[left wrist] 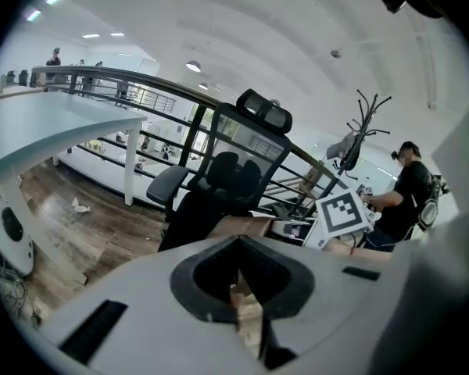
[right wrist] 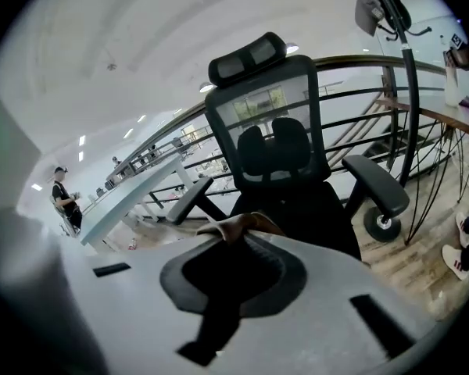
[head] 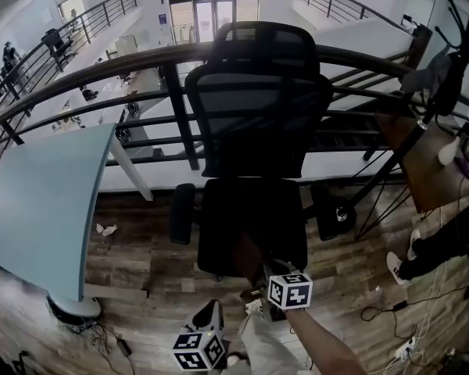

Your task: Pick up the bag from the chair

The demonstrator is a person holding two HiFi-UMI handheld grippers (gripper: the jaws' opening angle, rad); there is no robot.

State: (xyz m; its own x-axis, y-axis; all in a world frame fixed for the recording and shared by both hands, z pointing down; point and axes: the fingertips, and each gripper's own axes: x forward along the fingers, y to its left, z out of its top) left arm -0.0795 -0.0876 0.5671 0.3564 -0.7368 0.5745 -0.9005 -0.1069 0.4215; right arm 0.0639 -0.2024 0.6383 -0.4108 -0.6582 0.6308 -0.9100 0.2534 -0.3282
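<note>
Brown crumpled bag [head: 246, 258] sits at the front edge of the black mesh office chair [head: 258, 123], over its seat. Right gripper [head: 264, 278] is closed narrow on the bag's near side. Left gripper [head: 209, 317], just left of it and below the seat edge, pinches a tan fold, apparently of the same bag.

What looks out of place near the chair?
A crumpled white scrap lies on the wood floor between the chair and the pale table: stray litter. Nothing else looks spilled or damaged.
</note>
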